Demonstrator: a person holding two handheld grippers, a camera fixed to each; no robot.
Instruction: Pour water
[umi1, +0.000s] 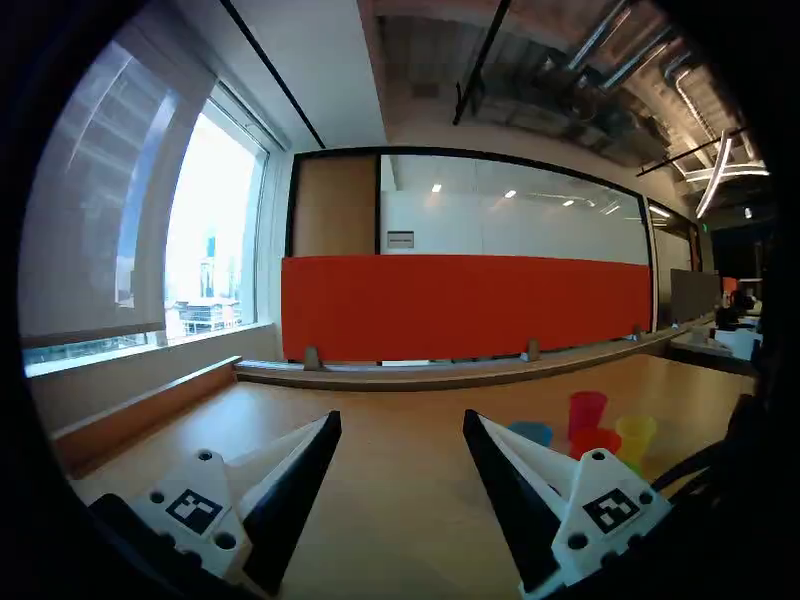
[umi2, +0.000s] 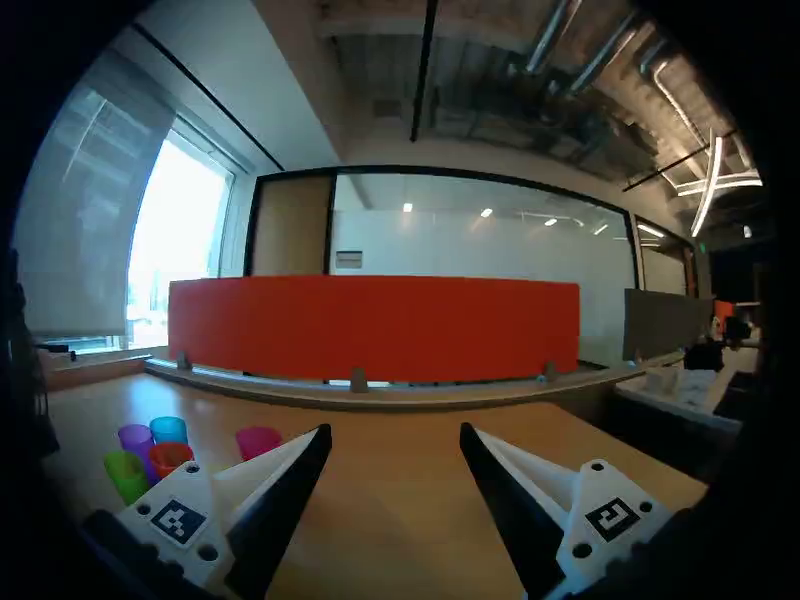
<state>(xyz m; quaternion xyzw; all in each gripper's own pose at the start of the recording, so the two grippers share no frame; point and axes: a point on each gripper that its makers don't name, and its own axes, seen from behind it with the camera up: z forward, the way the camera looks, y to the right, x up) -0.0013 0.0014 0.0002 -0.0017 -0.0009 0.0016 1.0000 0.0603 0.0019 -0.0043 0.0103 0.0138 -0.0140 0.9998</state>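
On desk (umi2: 400, 480), 5 cups (umi2: 168, 455) upright (mouths up).

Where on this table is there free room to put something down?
The table is bare ahead of the left gripper up to the orange divider, and leftward to the window ledge. Ahead of the right gripper, likewise. The cups crowd its left.

cups | left gripper view: we are seeing red cup (umi1: 587, 408), blue cup (umi1: 531, 432), orange cup (umi1: 596, 441), yellow cup (umi1: 636, 434) standing upright, bunched on desk (umi1: 400, 450) at 4 o'clock | right gripper view: purple cup (umi2: 135, 438), green cup (umi2: 124, 474), pink cup (umi2: 258, 441) sitting at 8 o'clock
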